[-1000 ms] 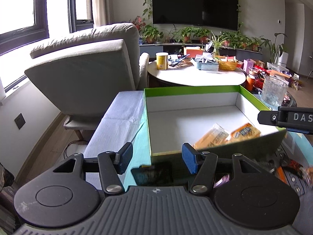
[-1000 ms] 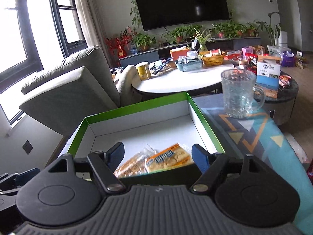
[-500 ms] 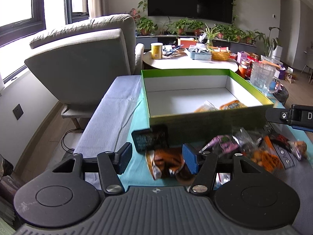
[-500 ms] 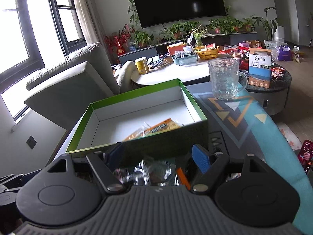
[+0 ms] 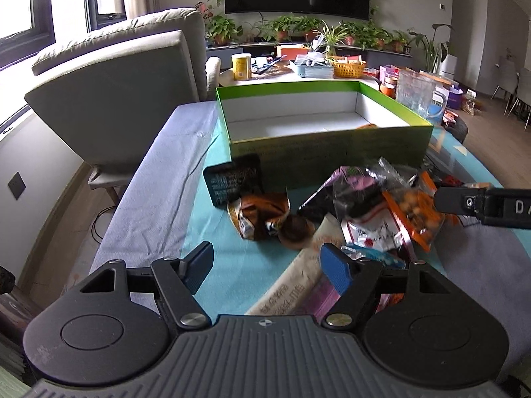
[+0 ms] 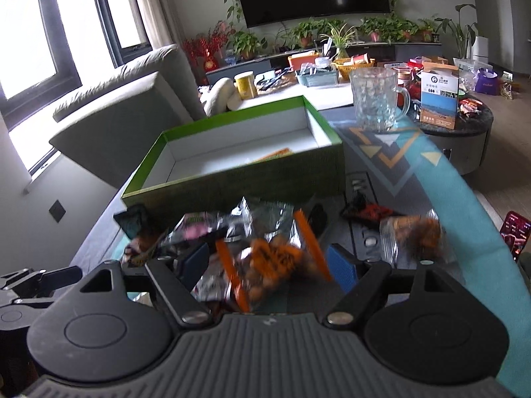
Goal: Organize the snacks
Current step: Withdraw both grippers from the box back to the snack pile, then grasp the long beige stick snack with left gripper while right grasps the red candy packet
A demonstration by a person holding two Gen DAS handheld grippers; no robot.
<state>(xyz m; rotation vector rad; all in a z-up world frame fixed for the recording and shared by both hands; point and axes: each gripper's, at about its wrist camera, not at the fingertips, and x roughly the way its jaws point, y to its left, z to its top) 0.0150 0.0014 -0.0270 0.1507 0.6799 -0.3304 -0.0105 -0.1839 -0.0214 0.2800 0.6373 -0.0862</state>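
Observation:
A green box (image 5: pixel 328 146) with a white inside stands on the table; it also shows in the right wrist view (image 6: pixel 232 172), with an orange packet barely visible inside. A heap of snack packets lies in front of it: a brown packet (image 5: pixel 262 214), a dark teal packet (image 5: pixel 232 180), a purple-black packet (image 5: pixel 351 189) and an orange nut packet (image 5: pixel 415 212). My left gripper (image 5: pixel 267 267) is open above the teal cloth near the brown packet. My right gripper (image 6: pixel 267 263) is open, with the orange nut packet (image 6: pixel 275 262) between its fingers.
A glass mug (image 6: pixel 376 102) stands on the patterned cloth right of the box. A grey armchair (image 5: pixel 126 93) is at the left. A round table (image 5: pixel 298 73) with clutter stands behind the box. A phone (image 6: pixel 514 233) lies at the right.
Both grippers have drawn back from over the box and dropped toward the snack heap in front of it. The box now looks farther away. Both stay open.

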